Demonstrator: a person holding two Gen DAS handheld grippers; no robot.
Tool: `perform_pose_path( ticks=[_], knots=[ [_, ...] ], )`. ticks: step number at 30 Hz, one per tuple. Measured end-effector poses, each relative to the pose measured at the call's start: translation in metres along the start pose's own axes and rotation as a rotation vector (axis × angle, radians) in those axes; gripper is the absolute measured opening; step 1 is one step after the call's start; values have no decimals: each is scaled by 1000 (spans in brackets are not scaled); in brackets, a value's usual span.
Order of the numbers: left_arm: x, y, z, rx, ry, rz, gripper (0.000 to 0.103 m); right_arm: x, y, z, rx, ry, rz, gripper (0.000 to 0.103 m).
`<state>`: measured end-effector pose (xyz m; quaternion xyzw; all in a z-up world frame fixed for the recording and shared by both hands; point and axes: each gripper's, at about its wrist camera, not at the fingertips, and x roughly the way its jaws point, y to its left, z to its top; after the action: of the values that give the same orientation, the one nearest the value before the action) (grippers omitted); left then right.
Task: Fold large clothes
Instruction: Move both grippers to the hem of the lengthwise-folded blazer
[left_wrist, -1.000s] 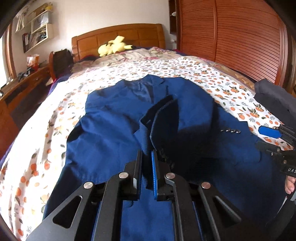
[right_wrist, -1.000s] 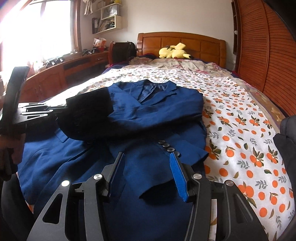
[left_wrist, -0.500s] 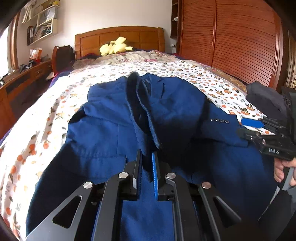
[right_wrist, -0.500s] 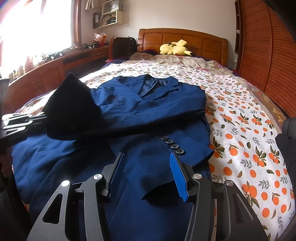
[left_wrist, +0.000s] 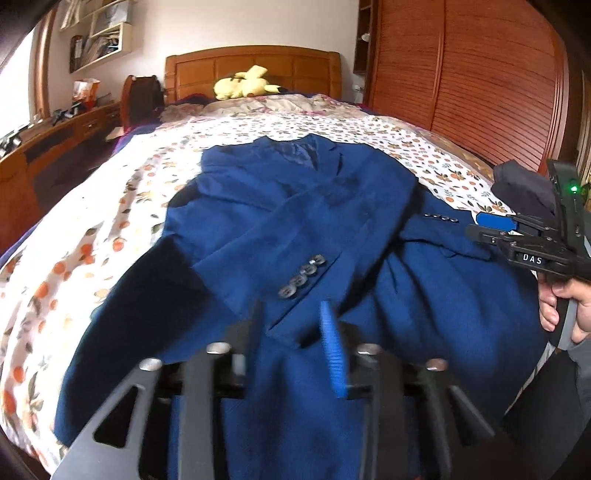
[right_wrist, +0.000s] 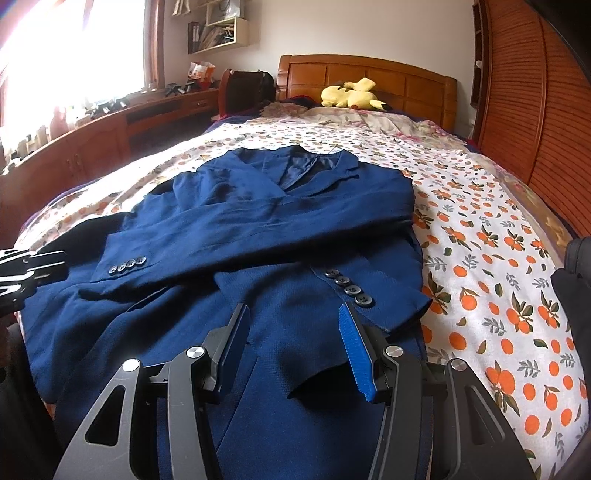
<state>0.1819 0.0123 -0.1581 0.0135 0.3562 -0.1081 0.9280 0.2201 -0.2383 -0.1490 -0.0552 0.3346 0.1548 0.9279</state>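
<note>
A dark blue suit jacket (left_wrist: 295, 221) lies face up on the bed, collar toward the headboard; it also shows in the right wrist view (right_wrist: 280, 229). Both sleeves are folded across its front, each with a row of cuff buttons (left_wrist: 303, 275) (right_wrist: 349, 286). My left gripper (left_wrist: 291, 328) is open and empty, just above the cuff of the upper sleeve. My right gripper (right_wrist: 291, 339) is open and empty above the jacket's lower front, near the other cuff. The right gripper also shows in the left wrist view (left_wrist: 524, 240), and the left one at the edge of the right wrist view (right_wrist: 26, 266).
The bed has a white sheet with an orange fruit print (right_wrist: 498, 280). A yellow plush toy (right_wrist: 351, 96) lies by the wooden headboard (left_wrist: 255, 66). A dark garment (left_wrist: 524, 188) lies at the bed's right edge. A wooden wardrobe (left_wrist: 480, 74) stands right, a desk (right_wrist: 110, 129) left.
My left gripper was shut on the sleeve and held it up. It has laid the sleeve across the jacket's front and opened. The right gripper stayed open.
</note>
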Motion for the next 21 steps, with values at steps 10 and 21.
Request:
perform_pose_path(
  ticks=[10, 21],
  knots=[
    [-55, 54, -14, 0, -58, 132, 97, -23, 15, 3, -44, -22, 5, 48],
    [-82, 114, -30, -76, -68, 194, 98, -66, -9, -35, -25, 38, -55, 49]
  ],
)
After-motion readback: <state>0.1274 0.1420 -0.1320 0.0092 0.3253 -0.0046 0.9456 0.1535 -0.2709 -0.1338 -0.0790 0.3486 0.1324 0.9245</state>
